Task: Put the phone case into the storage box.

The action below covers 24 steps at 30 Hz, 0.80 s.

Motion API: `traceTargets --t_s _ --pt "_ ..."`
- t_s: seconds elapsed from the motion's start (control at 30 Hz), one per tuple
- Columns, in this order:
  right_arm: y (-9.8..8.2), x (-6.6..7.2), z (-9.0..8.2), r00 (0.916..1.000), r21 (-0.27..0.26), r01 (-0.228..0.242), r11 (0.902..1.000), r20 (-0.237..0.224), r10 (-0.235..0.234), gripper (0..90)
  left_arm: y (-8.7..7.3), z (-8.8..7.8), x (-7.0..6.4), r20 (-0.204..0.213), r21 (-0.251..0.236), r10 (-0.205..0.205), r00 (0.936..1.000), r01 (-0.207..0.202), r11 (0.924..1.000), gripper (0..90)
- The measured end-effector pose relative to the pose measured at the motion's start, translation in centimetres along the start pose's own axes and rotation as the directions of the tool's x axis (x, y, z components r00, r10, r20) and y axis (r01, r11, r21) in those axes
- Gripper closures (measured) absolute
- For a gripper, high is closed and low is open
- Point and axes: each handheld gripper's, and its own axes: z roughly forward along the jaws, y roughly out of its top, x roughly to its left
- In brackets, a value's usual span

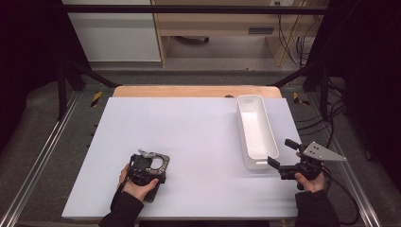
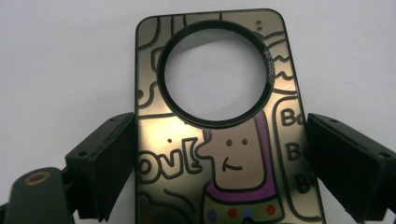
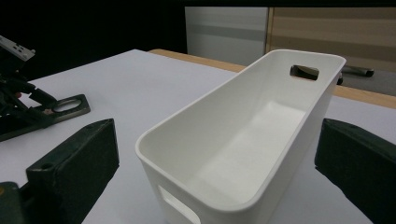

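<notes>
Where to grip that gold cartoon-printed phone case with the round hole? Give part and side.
Clamp the gold cartoon-printed phone case across its straight long edges, below the round hole, coming from its bottom end like the left tongs. It lies flat on the white table, so likely only the thin edges offer purchase.

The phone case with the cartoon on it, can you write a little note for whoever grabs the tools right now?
Left tool: straddles the phone case, which lies flat on the white table. Both jaws stand beside its long edges; the left one seems to touch, a slim gap shows at the right, so no firm grip yet.
Right tool: open, holding nothing, its jaws either side of the near end of the white bin without touching it.
White bin: empty, at the table's right side.
Done: left tool lined up on the case.
Left, probably: close on the case, lift it, put it in the bin.
</notes>
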Motion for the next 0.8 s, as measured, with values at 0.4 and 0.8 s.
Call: traceTargets --t_s 0.4,0.8 --pt "0.0 0.0 0.0 1.0 -0.004 0.002 1.0 -0.003 -0.002 0.3 0.3 -1.0 0.0 0.032 -0.038 0.037 0.9988 -0.036 0.9986 11.0" --pt "0.1 0.1 0.0 1.0 -0.004 0.008 1.0 -0.004 -0.008 0.3 0.8 -3.0 0.2 0.078 -0.122 0.067 0.9947 -0.057 0.9909 11.0"
